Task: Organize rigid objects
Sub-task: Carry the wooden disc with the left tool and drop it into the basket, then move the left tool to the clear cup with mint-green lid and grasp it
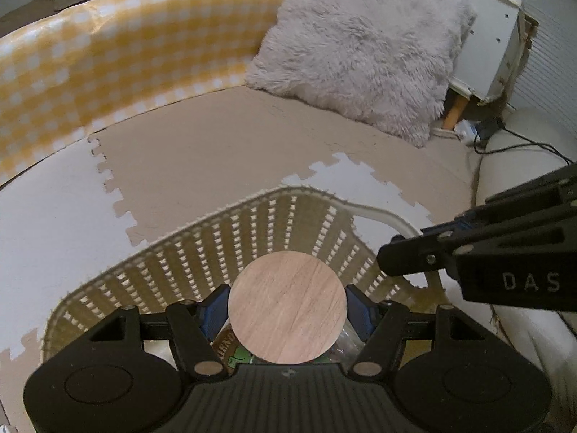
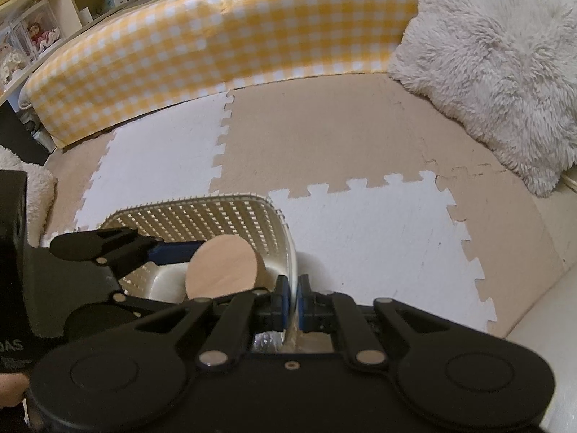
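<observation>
My left gripper (image 1: pixel 287 308) is shut on a round wooden disc (image 1: pixel 287 306) and holds it over the inside of a cream slatted basket (image 1: pixel 202 249). Below the disc lie a green packet (image 1: pixel 241 355) and clear plastic, mostly hidden. The right wrist view shows the same disc (image 2: pixel 221 267) and left gripper (image 2: pixel 216 263) above the basket (image 2: pixel 187 213). My right gripper (image 2: pixel 295 297) is shut on the basket's right rim (image 2: pixel 293 270). It reaches in from the right in the left wrist view (image 1: pixel 407 256).
The basket stands on beige and white puzzle foam mats (image 2: pixel 360 223). A yellow checked bolster (image 2: pixel 216 43) runs along the back. A fluffy grey cushion (image 2: pixel 497 65) leans at the right. Shelves (image 2: pixel 32 36) stand far left; a white cabinet (image 1: pixel 497 36) and cable far right.
</observation>
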Tool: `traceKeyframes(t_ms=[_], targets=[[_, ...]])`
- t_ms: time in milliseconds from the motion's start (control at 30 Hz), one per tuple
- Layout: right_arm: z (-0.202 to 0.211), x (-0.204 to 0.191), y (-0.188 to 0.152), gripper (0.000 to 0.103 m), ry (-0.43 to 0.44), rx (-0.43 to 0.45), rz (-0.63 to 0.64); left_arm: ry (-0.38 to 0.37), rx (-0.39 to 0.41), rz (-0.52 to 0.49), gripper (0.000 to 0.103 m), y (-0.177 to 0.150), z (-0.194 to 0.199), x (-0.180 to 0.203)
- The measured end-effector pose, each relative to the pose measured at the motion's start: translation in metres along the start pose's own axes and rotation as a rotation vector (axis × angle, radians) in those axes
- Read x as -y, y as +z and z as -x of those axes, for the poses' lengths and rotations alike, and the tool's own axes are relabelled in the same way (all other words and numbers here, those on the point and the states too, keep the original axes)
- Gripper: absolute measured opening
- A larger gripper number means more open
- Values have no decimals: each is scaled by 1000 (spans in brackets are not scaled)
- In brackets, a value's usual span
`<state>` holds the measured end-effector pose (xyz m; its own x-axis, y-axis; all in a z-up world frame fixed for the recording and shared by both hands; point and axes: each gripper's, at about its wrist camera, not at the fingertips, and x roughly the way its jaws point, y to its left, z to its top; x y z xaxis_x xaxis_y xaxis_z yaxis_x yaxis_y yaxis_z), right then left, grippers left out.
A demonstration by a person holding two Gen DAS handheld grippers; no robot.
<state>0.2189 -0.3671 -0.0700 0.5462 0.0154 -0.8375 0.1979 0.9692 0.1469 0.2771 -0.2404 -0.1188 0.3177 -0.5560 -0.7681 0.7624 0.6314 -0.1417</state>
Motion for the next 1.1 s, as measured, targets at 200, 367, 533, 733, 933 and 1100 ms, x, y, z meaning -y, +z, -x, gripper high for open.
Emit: traceKeyframes(t_ms=[200, 367, 533, 733, 933, 1100], targets=[[0, -2, 0, 5, -6, 1, 4, 4, -15, 17, 76, -1, 0, -2], [0, -1, 0, 5, -2, 0, 1, 10, -28, 10, 78, -3, 1, 0], [0, -1, 0, 5, -1, 0, 0, 13, -34, 8, 79, -3, 5, 1], [0, 1, 0, 5, 5, 0, -6, 19, -23, 15, 82, -2, 22, 5], [-1, 2, -1, 5, 15, 0, -10, 54, 2, 20, 87, -5, 47, 10], [-3, 2, -2, 6, 19, -11, -12, 75, 29, 32, 95, -6, 70, 15]])
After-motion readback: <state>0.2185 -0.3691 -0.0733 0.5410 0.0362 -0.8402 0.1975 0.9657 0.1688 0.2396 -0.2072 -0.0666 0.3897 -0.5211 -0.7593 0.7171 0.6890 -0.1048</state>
